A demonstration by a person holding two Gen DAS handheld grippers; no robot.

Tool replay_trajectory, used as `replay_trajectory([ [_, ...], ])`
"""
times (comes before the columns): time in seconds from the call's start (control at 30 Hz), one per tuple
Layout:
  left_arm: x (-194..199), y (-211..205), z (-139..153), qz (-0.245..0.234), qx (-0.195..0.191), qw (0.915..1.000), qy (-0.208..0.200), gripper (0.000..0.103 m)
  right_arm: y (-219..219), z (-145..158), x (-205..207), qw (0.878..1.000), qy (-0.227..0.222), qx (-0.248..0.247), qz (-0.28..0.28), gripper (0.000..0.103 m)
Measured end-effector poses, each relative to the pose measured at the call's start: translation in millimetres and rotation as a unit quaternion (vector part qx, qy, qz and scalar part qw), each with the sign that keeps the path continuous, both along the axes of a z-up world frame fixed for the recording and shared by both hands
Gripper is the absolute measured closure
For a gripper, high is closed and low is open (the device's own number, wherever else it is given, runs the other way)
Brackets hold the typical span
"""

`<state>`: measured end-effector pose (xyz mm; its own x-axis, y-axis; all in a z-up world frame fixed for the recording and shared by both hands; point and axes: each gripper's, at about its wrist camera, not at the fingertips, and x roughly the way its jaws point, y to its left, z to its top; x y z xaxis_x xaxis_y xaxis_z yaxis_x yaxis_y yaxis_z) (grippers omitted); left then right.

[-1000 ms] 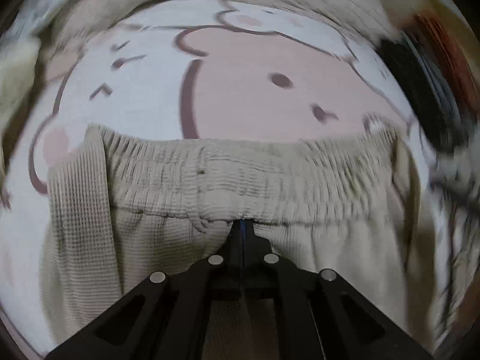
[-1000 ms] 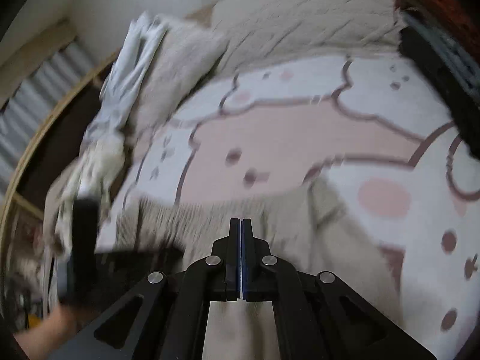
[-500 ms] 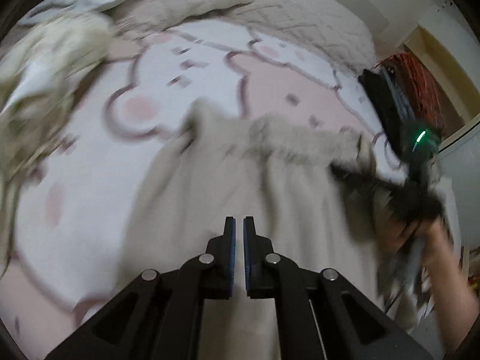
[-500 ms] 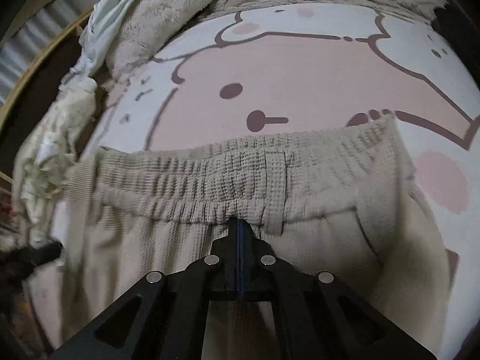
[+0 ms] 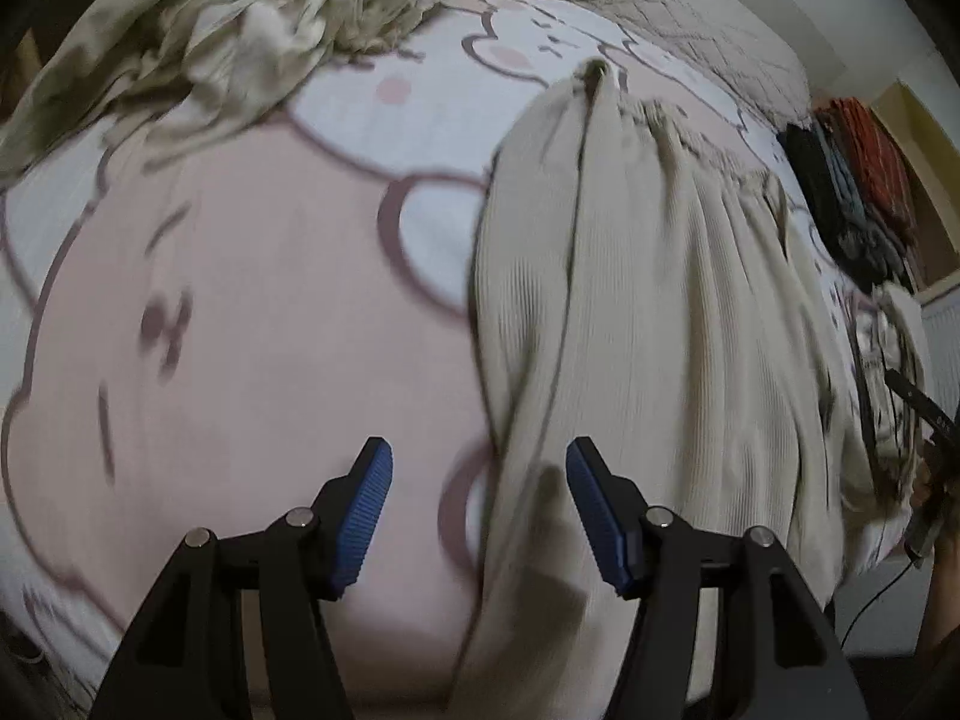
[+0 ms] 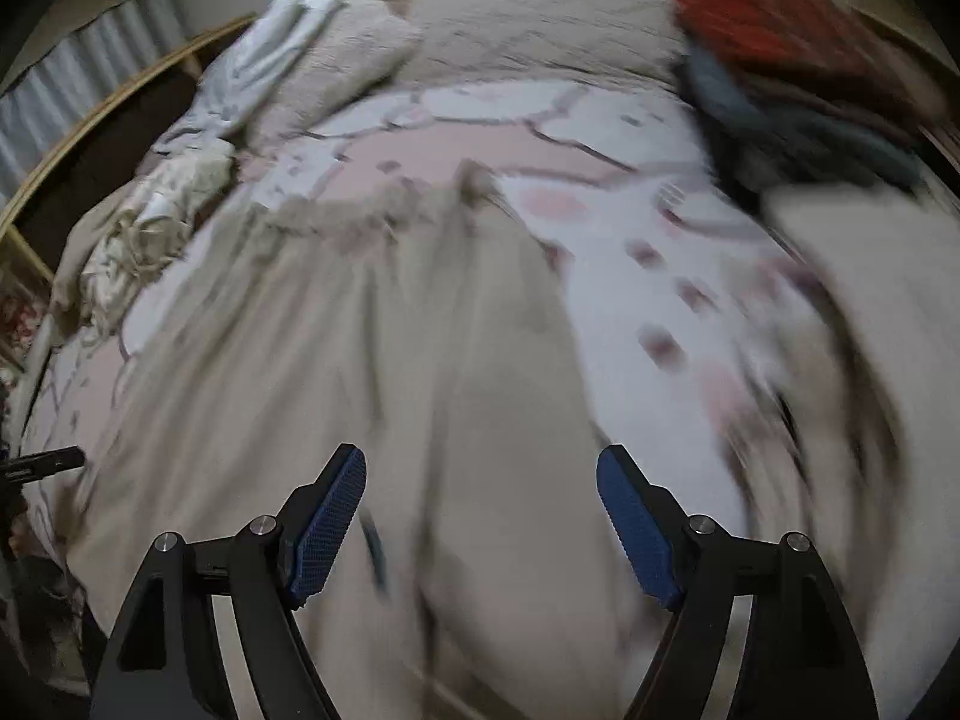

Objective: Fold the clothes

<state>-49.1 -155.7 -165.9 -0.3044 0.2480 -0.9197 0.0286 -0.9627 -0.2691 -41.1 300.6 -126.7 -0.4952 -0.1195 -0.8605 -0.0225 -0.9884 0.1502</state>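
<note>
Beige waffle-knit trousers (image 5: 654, 300) lie spread lengthwise on the bed, waistband at the far end; they fill the middle of the right wrist view (image 6: 372, 360). My left gripper (image 5: 479, 507) is open above the trousers' left edge, nothing between its blue pads. My right gripper (image 6: 480, 525) is also open, hovering over the lower part of the trousers with nothing held. The right wrist view is blurred by motion.
The pink and white cartoon bedspread (image 5: 240, 312) covers the bed. A crumpled cream garment heap (image 5: 258, 24) lies far left. Folded dark and red clothes (image 6: 798, 90) are stacked far right. Beige pillows (image 6: 540, 18) sit at the head. The other gripper and a hand (image 5: 930, 480) show at the right edge.
Both grippers let go of the waistband, opened wide and pulled back toward the trouser legs. The trousers now lie flat on the bed.
</note>
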Motion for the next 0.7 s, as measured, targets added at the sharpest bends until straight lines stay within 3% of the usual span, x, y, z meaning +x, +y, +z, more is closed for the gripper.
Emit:
replay_trajectory([
  [0.07,17.9,-1.6,-1.1,0.001,0.007,1.0,-0.001,0.043,21.9,-6.0,39.7,0.999,-0.013,-0.024,-0.039,0.024],
  [0.23,59.8,-5.8,-4.3,0.007,0.027,0.9996,0.0,0.043,42.6,-24.8,107.2,0.994,-0.031,-0.027,-0.103,0.032],
  [0.33,71.9,-10.6,-5.3,0.032,0.048,0.9982,0.015,0.043,46.5,-47.4,121.3,0.989,-0.051,-0.035,-0.132,0.032],
  [0.4,75.8,-11.3,-4.0,0.044,0.057,0.9972,0.02,0.043,44.8,-58.6,123.3,0.987,-0.06,-0.047,-0.141,0.042],
  [0.43,78.2,-12.4,-3.1,0.049,0.06,0.9967,0.022,0.043,39.9,-63.0,122.8,0.988,-0.059,-0.04,-0.137,0.053],
  [0.47,80.6,-14.0,-2.2,0.053,0.062,0.9964,0.024,0.043,35.0,-67.2,122.1,0.989,-0.057,-0.034,-0.133,0.075],
  [0.53,85.4,-16.7,-0.5,0.06,0.065,0.9957,0.027,0.043,23.9,-65.4,116.8,0.993,-0.056,-0.004,-0.107,0.096],
  [0.6,92.9,-18.3,2.5,0.064,0.063,0.9955,0.033,0.043,20.4,-54.4,114.9,0.993,-0.045,0.043,-0.096,0.099],
  [0.63,95.7,-19.1,3.3,0.065,0.062,0.9954,0.034,0.043,23.3,-49.0,115.7,0.99,-0.037,0.098,-0.095,0.099],
  [0.7,99.2,-20.9,3.2,0.065,0.06,0.9955,0.035,0.043,37.4,-50.2,114.0,0.983,-0.041,0.145,-0.105,0.099],
])
